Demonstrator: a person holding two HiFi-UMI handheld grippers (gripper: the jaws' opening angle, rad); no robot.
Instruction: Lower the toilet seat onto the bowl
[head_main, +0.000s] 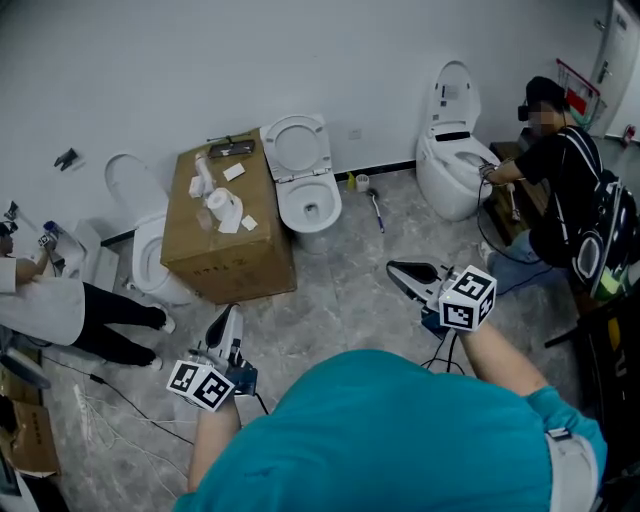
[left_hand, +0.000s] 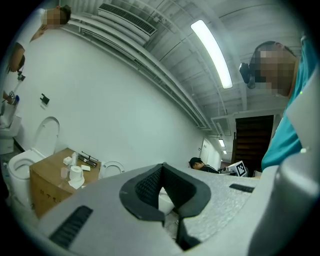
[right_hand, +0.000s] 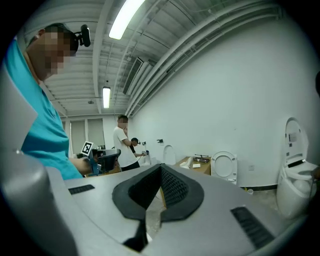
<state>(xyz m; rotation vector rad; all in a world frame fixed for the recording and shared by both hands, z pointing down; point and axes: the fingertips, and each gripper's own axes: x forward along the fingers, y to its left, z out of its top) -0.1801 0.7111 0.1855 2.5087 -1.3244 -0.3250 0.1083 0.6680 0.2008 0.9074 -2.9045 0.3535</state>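
A white toilet (head_main: 310, 205) stands against the far wall in the head view, its seat (head_main: 296, 145) raised upright against the wall. The right gripper view shows that raised seat (right_hand: 223, 165) far off, and so does the left gripper view (left_hand: 113, 167). My left gripper (head_main: 232, 312) hovers low at the near left, shut and empty, well short of the toilet. My right gripper (head_main: 393, 268) is held at the near right, also shut with nothing in it, pointing left. Both sets of fingertips (left_hand: 162, 167) (right_hand: 161, 167) meet at their ends.
A cardboard box (head_main: 225, 225) carrying paper rolls and small parts stands left of the toilet. Another toilet (head_main: 150, 255) sits beyond it, and a third (head_main: 455, 150) at the right, where a person (head_main: 570, 200) crouches. Another person (head_main: 60, 310) is at the left. Cables lie on the floor.
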